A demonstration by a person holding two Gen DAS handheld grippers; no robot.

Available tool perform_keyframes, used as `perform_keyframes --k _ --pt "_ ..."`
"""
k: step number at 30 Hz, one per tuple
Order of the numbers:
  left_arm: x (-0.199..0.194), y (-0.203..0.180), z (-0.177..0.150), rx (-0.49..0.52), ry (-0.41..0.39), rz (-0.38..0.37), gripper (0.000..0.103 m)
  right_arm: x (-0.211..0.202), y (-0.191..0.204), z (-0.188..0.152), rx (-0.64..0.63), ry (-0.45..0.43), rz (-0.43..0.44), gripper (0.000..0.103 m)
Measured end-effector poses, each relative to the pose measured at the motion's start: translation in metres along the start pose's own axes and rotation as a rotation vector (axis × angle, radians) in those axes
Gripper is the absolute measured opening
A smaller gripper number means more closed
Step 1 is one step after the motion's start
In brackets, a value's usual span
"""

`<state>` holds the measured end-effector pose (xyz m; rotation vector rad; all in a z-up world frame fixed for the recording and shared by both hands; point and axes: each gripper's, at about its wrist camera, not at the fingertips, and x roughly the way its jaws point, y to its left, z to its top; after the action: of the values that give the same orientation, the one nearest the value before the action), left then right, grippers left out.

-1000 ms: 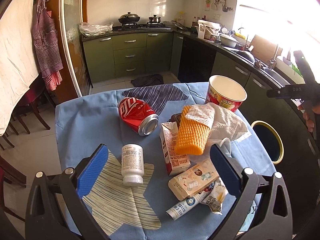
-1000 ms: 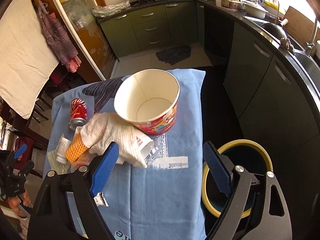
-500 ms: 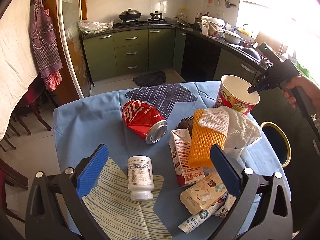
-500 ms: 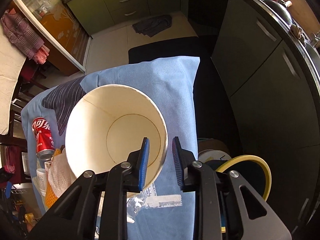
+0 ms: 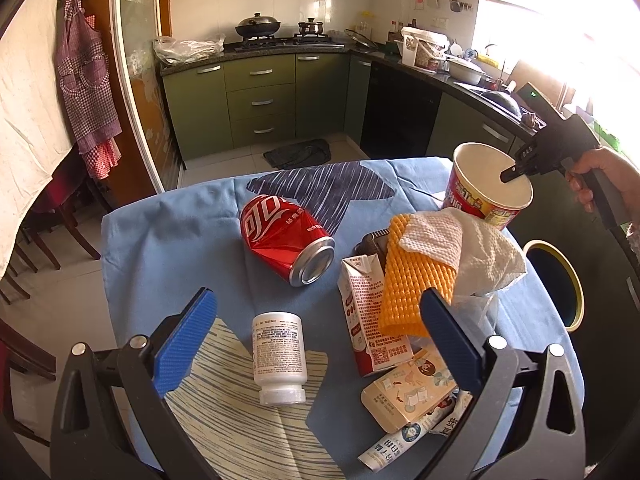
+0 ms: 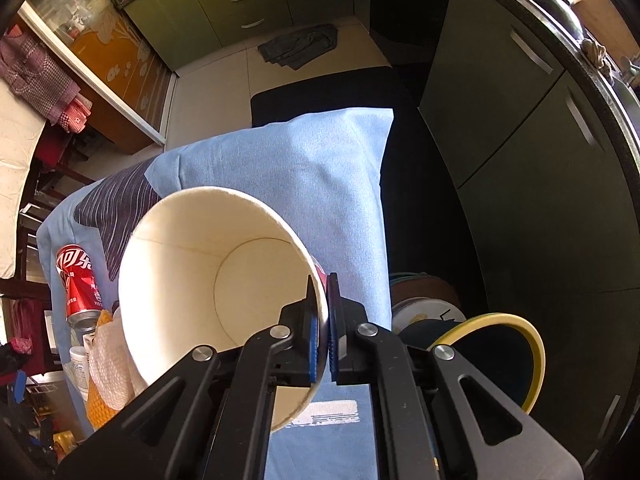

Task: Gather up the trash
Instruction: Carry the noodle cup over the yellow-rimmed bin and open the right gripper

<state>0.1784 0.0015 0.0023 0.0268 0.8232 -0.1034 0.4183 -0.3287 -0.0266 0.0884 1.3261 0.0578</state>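
Note:
My right gripper is shut on the rim of a red-and-white paper noodle cup, one finger inside and one outside; the cup looks tilted. In the left wrist view the cup stands at the table's far right with the right gripper pinching its rim. My left gripper is open and empty, low over the near table, with a white pill bottle lying between its fingers. A crushed red can, a milk carton, an orange foam net, a white paper towel and small packets lie on the blue cloth.
A yellow-rimmed dark bin stands on the floor right of the table; it also shows in the left wrist view. The blue-clothed table ends near green kitchen cabinets. Chairs stand to the left.
My right gripper went from open beside the cup to shut on its rim, and the cup now tilts. My left gripper moved slightly forward over the table and stayed open.

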Motion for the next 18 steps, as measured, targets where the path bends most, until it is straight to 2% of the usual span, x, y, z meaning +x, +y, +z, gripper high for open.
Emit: perform_keyframes --k 6,11,15,18 --pt "-0.007 -0.001 -0.002 0.002 -0.01 0.012 0.097 -0.05 -0.042 -0.014 0.069 -0.075 0.051 0.005" --pt "-0.014 -0.001 -0.002 0.007 -0.02 0.022 0.097 -0.085 -0.106 -0.054 0.146 -0.111 0.041 0.005" --pt "-0.017 -0.004 -0.002 0.009 -0.025 0.021 0.097 -0.09 -0.168 -0.099 0.231 -0.095 0.005 0.005" --pt "-0.019 -0.011 -0.003 0.021 -0.026 0.019 0.097 -0.072 -0.208 -0.129 0.287 -0.058 -0.012 0.006"
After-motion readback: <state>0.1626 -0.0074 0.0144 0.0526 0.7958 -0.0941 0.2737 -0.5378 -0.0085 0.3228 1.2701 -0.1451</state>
